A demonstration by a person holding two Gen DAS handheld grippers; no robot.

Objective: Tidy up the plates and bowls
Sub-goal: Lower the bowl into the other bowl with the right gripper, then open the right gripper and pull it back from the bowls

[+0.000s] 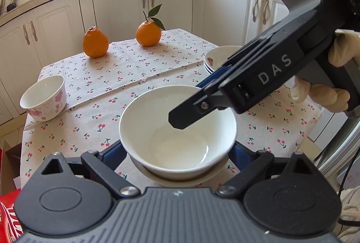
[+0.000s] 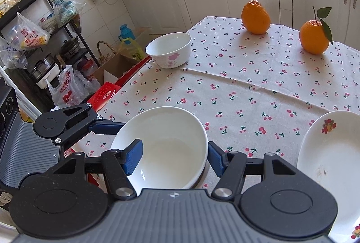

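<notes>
Holding the white bowl (image 2: pixel 162 144) by its rim, the right gripper (image 2: pixel 173 157) has 1 blue pad inside the bowl and 1 outside, clenched on the wall. The bowl sits on a small plate (image 1: pixel 209 177) near the front edge of the counter (image 1: pixel 139 76). The left gripper (image 1: pixel 177 153) is released, its fingers standing wide on both sides of the bowl, not pressing it as far as I can see. I judge the step is setting or lifting this bowl; next it probably must join the floral bowl (image 2: pixel 169 49) at the far corner. A stack of plates (image 2: pixel 330 157) lies just beside, and 2 oranges (image 2: pixel 255 16) stand further back, not in the way
</notes>
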